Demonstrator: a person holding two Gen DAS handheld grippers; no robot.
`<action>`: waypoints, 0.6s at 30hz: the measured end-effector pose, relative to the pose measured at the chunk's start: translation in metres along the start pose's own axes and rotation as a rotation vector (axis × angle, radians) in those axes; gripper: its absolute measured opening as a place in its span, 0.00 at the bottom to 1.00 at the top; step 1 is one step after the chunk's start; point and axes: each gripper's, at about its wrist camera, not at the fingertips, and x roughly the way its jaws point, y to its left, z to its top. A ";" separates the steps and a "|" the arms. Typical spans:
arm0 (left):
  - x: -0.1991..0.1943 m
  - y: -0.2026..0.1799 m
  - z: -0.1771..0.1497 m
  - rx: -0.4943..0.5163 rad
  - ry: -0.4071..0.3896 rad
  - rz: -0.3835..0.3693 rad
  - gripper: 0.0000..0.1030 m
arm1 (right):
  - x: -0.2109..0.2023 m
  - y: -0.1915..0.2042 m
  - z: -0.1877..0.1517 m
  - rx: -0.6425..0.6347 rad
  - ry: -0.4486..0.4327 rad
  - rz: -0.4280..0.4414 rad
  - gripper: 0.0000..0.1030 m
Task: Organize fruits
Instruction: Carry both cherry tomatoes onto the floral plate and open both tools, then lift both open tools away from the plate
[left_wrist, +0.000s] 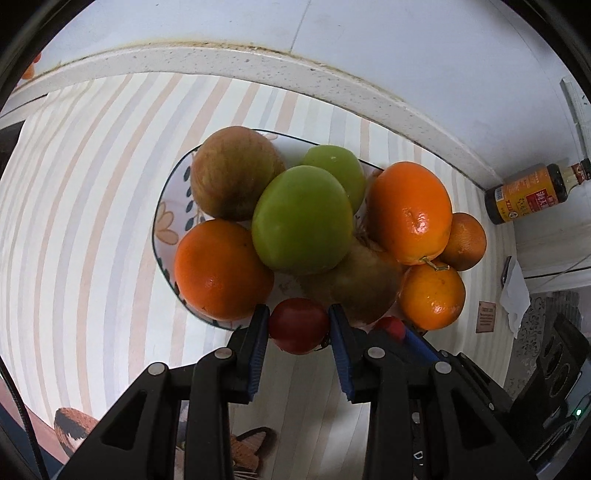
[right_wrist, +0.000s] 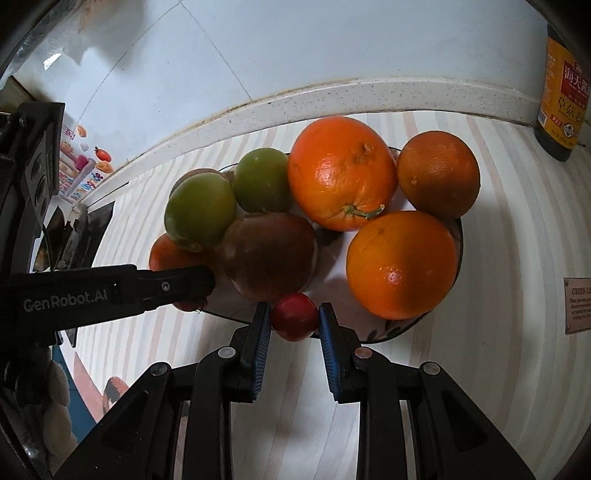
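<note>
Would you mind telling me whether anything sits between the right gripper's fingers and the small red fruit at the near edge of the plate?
Nothing visible does. The right gripper already brackets the small red fruit at the plate's near rim, with no other fruit between its fingers. The brownish apple sits just behind it.

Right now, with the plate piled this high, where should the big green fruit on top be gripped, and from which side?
Grip the green fruit across its widest middle, coming down from above. It sits on top of the pile on the plate, hemmed by the brownish apple, an orange and a second green fruit, so side approaches look blocked. This is a judgement; both grippers already bracket small red fruits.
</note>
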 end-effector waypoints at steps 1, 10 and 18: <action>0.001 -0.002 0.001 0.005 0.001 0.003 0.29 | 0.001 0.001 0.001 -0.003 -0.007 -0.007 0.28; -0.007 0.000 0.001 0.000 0.004 0.041 0.37 | 0.000 0.000 0.002 0.045 0.007 0.000 0.57; -0.051 -0.004 -0.018 0.082 -0.092 0.127 0.89 | -0.045 0.005 -0.003 0.053 0.006 -0.106 0.91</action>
